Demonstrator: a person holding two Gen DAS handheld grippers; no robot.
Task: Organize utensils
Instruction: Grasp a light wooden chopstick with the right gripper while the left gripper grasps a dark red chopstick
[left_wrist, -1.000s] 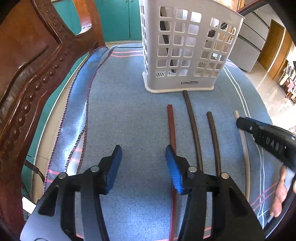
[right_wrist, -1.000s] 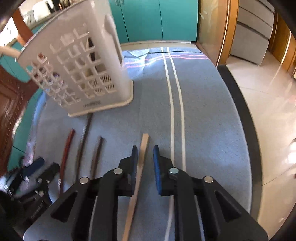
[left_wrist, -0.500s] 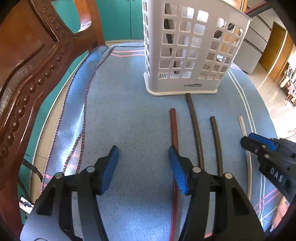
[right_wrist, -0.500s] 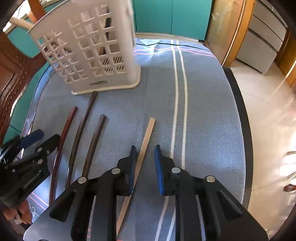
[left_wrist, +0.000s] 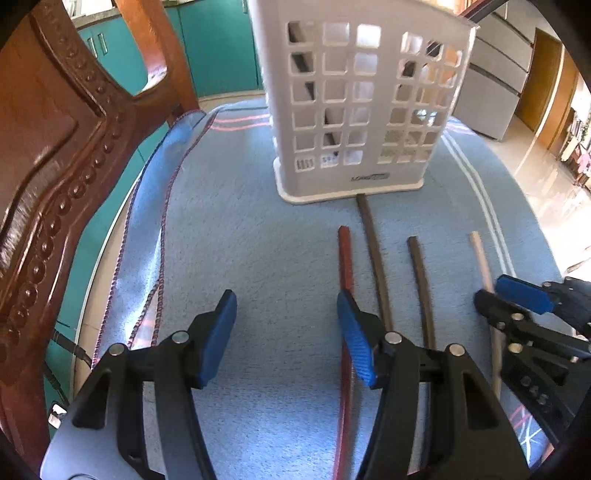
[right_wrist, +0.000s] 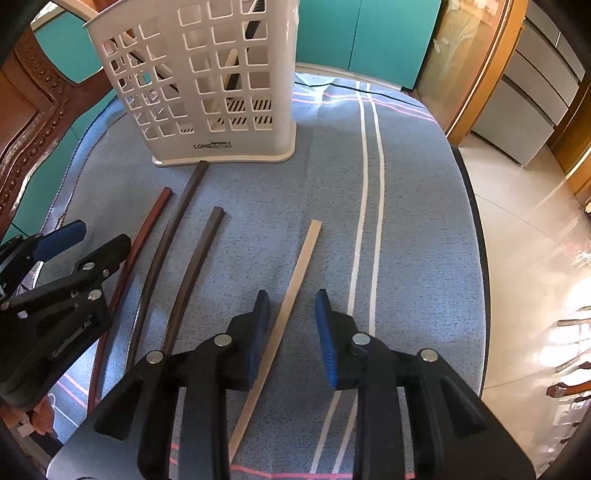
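Note:
Several chopsticks lie side by side on the blue cloth before a white slotted basket (left_wrist: 364, 110) (right_wrist: 214, 85): a red one (left_wrist: 345, 258) (right_wrist: 146, 230), a long dark one (left_wrist: 373, 254) (right_wrist: 173, 225), a shorter dark one (left_wrist: 419, 277) (right_wrist: 199, 254) and a pale wooden one (left_wrist: 480, 258) (right_wrist: 295, 280). My left gripper (left_wrist: 286, 325) is open and empty; its right finger is over the red chopstick. My right gripper (right_wrist: 290, 328) (left_wrist: 508, 299) is open and straddles the pale chopstick without touching it. Sticks stand inside the basket.
A carved wooden chair back (left_wrist: 48, 147) (right_wrist: 26, 122) rises at the left edge. The round table's edge (right_wrist: 476, 221) curves on the right, with tiled floor beyond. Teal cabinets (right_wrist: 365, 33) stand behind the basket.
My right gripper has opened wider around the pale chopstick and drawn back toward me. My left gripper moved slightly forward toward the basket, still open.

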